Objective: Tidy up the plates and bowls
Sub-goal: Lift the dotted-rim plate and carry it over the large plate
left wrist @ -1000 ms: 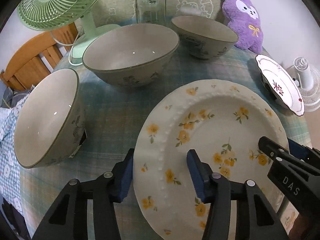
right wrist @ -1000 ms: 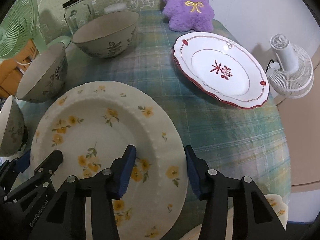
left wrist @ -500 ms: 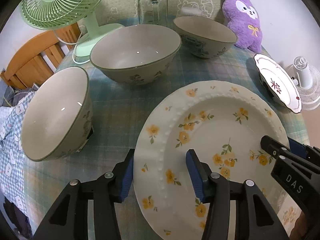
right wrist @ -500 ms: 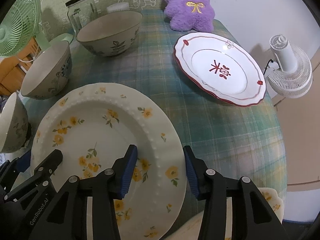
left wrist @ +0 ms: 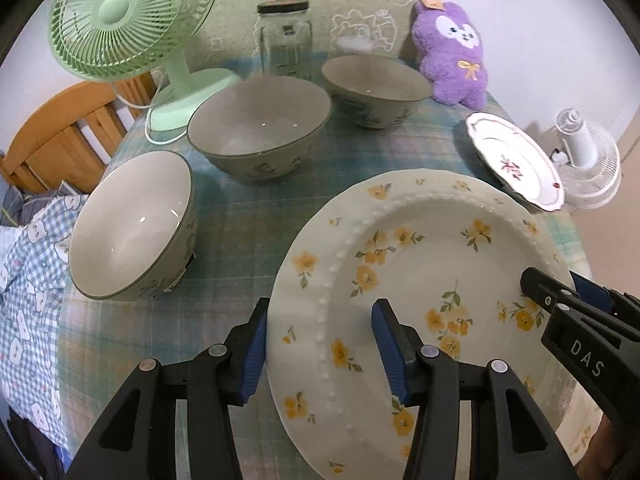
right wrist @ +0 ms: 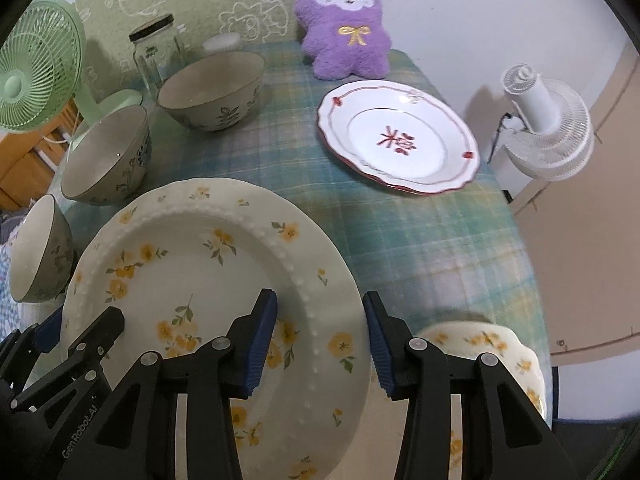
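Between the jaws of both tools sits the same thing: the big floral plate [left wrist: 424,280], yellow flowers on cream with a beaded ring. The left gripper [left wrist: 320,350] straddles the plate's left rim, one finger outside the edge and below it, the other over the plate's well; the right gripper [right wrist: 320,340] does the same on the opposite rim, its outer finger beyond the right edge. Both pairs of jaws stand apart with the rim in the gap. I cannot tell whether the pads actually press the china or merely bracket it.

The relation that matters is this symmetry: the plate lies straight ahead of both tools, spanning the space from one to the other, so neither hand is nearer and any lift looks like a two-handed job with the plate kept level.

Below and to the right of the right jaws, a second floral plate [right wrist: 500,360] with the same pattern peeks out, just beside the held one. It seems the likely stacking partner, though that is a guess. Further ahead of the right jaws lies the red-trimmed plate [right wrist: 400,144], well apart. Ahead and left of the left jaws stand three grey bowls, the nearest bowl [left wrist: 132,224] tipped on its side.
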A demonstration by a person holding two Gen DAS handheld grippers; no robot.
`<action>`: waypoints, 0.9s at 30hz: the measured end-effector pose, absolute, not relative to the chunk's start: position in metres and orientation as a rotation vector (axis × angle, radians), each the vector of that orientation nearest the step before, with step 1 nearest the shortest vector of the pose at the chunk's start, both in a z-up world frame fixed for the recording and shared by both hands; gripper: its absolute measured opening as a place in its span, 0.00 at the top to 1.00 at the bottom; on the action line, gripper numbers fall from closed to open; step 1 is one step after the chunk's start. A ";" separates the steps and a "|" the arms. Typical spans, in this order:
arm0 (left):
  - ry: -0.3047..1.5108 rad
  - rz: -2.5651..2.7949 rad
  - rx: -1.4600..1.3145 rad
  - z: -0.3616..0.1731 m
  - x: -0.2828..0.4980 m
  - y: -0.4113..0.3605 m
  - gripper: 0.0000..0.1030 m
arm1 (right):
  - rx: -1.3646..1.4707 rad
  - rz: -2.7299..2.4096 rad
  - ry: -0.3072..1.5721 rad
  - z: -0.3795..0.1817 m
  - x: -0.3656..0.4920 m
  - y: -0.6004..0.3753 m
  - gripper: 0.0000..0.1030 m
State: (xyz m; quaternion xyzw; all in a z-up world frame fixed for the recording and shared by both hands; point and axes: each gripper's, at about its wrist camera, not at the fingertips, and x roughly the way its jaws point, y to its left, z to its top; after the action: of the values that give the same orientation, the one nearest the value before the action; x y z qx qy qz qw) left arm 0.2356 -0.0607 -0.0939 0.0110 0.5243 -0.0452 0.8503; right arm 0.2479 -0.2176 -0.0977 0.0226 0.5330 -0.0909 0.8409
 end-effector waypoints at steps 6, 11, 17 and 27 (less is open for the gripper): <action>1.075 -0.141 0.047 -0.082 0.217 -0.068 0.51 | 0.097 -0.240 1.115 -0.089 0.222 -0.227 0.54; 1.053 -0.143 0.067 -0.074 0.195 -0.080 0.51 | 0.119 -0.251 1.115 -0.084 0.198 -0.236 0.54; 1.061 -0.131 0.068 -0.074 0.174 -0.098 0.51 | 0.122 -0.243 1.125 -0.084 0.176 -0.252 0.54; 1.075 -0.132 0.053 -0.081 0.144 -0.144 0.51 | 0.096 -0.243 1.136 -0.082 0.144 -0.296 0.54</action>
State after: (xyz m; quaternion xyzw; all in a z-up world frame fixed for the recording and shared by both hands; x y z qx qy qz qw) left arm 0.1437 -0.1437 -0.0810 0.0254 0.5116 -0.0629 0.8565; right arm 0.1436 -0.2959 -0.0819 0.0454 0.5364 -0.1148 0.8349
